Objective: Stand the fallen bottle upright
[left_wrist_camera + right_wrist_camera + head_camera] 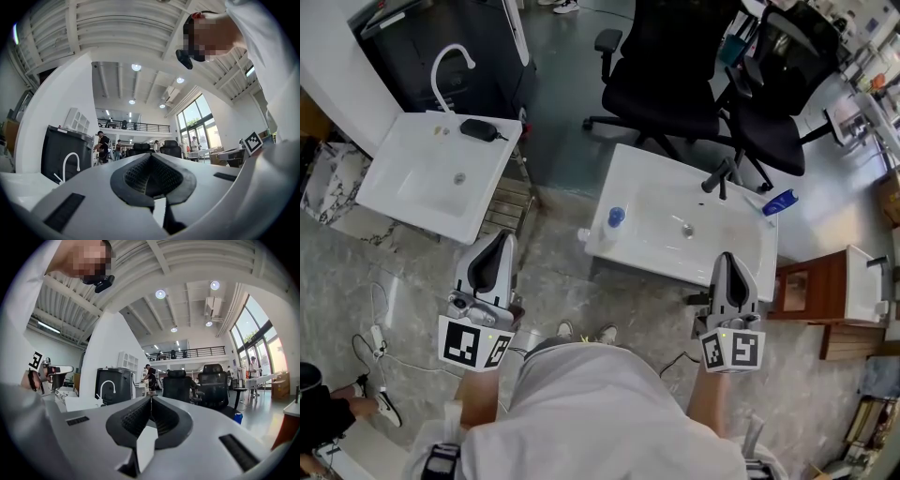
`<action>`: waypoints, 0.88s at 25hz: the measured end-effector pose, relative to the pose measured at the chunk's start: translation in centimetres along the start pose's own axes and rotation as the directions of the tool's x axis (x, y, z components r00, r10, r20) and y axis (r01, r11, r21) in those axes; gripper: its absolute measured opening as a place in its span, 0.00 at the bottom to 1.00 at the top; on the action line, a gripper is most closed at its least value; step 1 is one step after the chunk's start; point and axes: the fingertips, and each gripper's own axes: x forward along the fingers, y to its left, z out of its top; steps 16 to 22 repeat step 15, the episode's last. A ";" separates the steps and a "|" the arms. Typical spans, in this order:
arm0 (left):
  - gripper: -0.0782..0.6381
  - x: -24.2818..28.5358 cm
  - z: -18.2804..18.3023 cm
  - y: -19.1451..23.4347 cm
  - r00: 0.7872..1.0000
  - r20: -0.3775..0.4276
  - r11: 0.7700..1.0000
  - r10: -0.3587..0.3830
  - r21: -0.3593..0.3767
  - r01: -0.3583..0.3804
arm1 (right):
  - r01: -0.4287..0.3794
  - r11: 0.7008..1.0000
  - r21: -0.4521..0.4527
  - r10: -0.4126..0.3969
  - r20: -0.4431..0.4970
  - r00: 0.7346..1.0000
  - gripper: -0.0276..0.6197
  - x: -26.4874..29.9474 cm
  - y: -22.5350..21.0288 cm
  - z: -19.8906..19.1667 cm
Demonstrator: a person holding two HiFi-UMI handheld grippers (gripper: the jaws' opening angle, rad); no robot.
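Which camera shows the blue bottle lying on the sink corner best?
The head view: the blue bottle lies in full sight on the right-hand sink's far corner. The right gripper view catches only a small blue bit of it low at the right. The left gripper view doesn't show it.

A white washbasin (736,258) stood on the grey floor (562,141), and a black faucet (718,178) rose from its far rim. Near the faucet on the right, at the basin's corner, a blue bottle (780,202) lay on its side. Well left of the faucet, on the basin's left rim, a small blue-capped bottle (616,217) stood upright. Far left of the faucet a second white basin (412,187) sat on the floor, with a black adapter (476,129) on its rim.
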 end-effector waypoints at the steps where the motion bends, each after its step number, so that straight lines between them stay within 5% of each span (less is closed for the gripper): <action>1: 0.13 0.0 0.0 -0.1 1.000 -0.002 1.000 -0.004 0.001 0.004 | 0.001 1.000 0.011 -0.001 0.001 1.000 0.10 -0.1 0.0 0.0; 6: 0.13 0.0 -0.3 -0.1 1.000 -0.007 1.000 -0.018 -0.001 0.018 | 0.015 0.996 0.092 -0.016 0.011 1.000 0.10 -0.3 -0.2 -0.2; 22: 0.13 0.0 -0.1 0.2 1.000 -0.004 1.000 -0.022 0.000 0.022 | 0.016 0.996 0.086 -0.017 0.007 1.000 0.10 -0.6 0.2 -0.2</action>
